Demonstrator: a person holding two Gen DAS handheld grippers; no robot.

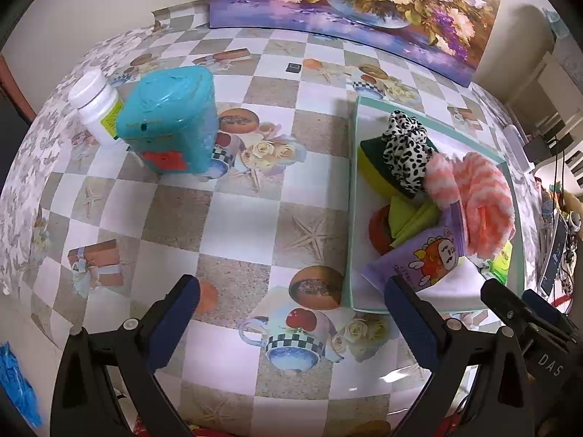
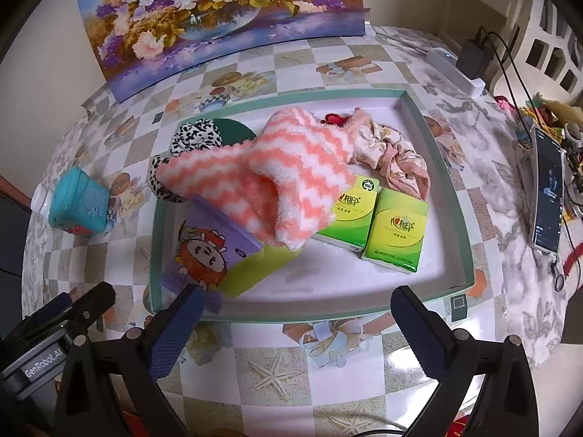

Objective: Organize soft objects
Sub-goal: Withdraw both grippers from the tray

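Both the left tool (image 1: 291, 317) and the right tool (image 2: 297, 322) hover spread and empty over the desk's (image 1: 240, 218) near edge, facing the tray (image 2: 455, 196) of soft items.

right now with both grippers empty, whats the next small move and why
Probably ease the right hand-held gripper forward to the pink-and-white fuzzy sock. It lies sprawled on top of the pile in the tray, covering a green tissue pack and the purple pack, and the open jaws already face it.

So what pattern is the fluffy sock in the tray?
Pink-and-white zigzag fluffy sock; clearest in right wrist view.
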